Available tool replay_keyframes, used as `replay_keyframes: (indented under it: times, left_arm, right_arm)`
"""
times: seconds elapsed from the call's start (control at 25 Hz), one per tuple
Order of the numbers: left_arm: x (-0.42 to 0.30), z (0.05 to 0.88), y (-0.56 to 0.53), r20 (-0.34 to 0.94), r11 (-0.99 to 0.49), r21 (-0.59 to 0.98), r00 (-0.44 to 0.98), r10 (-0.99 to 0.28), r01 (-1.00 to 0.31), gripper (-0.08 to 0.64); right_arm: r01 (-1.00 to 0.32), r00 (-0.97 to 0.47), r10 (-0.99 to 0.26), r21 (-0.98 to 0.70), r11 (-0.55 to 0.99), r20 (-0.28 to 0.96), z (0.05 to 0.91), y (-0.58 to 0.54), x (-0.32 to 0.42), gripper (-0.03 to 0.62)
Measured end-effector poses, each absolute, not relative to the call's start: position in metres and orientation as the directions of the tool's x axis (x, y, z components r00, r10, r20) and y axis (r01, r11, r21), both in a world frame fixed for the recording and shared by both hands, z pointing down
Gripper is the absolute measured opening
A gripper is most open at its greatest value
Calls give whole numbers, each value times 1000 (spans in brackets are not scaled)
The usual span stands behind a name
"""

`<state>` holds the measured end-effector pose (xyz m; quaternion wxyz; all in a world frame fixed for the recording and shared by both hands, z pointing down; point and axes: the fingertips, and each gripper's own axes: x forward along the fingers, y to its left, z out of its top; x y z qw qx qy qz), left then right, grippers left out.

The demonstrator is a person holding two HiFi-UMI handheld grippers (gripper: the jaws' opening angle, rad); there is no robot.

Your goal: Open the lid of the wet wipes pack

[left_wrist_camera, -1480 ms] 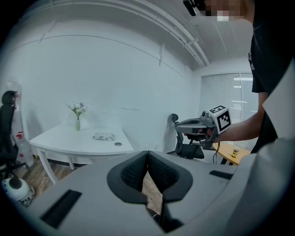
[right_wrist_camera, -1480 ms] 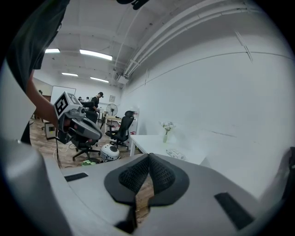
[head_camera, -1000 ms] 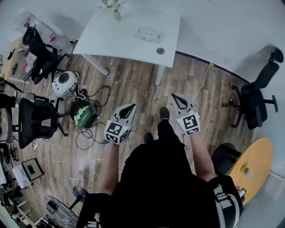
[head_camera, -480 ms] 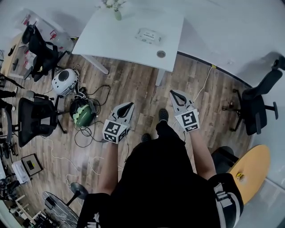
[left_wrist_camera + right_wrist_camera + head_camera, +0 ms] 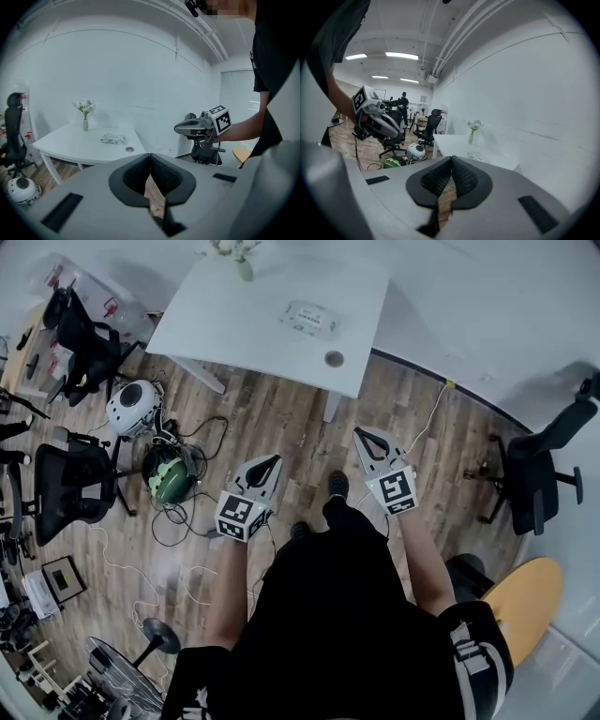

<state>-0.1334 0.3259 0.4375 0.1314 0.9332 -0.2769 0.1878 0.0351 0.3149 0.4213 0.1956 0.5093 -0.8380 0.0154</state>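
The wet wipes pack (image 5: pixel 309 319) lies flat on the white table (image 5: pixel 234 315), lid closed as far as I can see, well ahead of both grippers. It also shows as a small pale pack (image 5: pixel 114 138) in the left gripper view and at the table's near part (image 5: pixel 477 157) in the right gripper view. My left gripper (image 5: pixel 271 461) is held over the wood floor, shut and empty, pads meeting (image 5: pixel 150 157). My right gripper (image 5: pixel 362 435) is level with it, also shut with nothing in it (image 5: pixel 451 159). Neither touches the table.
A vase of flowers (image 5: pixel 242 263) stands at the table's far edge and a round cable hole (image 5: pixel 334 358) near its front. Black office chairs (image 5: pixel 75 488), a white helmet (image 5: pixel 131 407), a green helmet (image 5: pixel 167 476) and loose cables (image 5: pixel 187 521) crowd the floor left. Another chair (image 5: pixel 534 474) stands right.
The person has stepped toward the table, and both shut grippers have moved forward with them. Their jaws look the same.
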Motion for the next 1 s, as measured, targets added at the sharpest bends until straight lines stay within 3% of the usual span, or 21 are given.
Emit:
replay_keyframes:
  times: [1.0]
  left_arm:
    - [-47,433,266,432,-769,121,731,-529,-628,23]
  right_arm:
    - [-801,-513,-785,134,583,347,431,255,99,17]
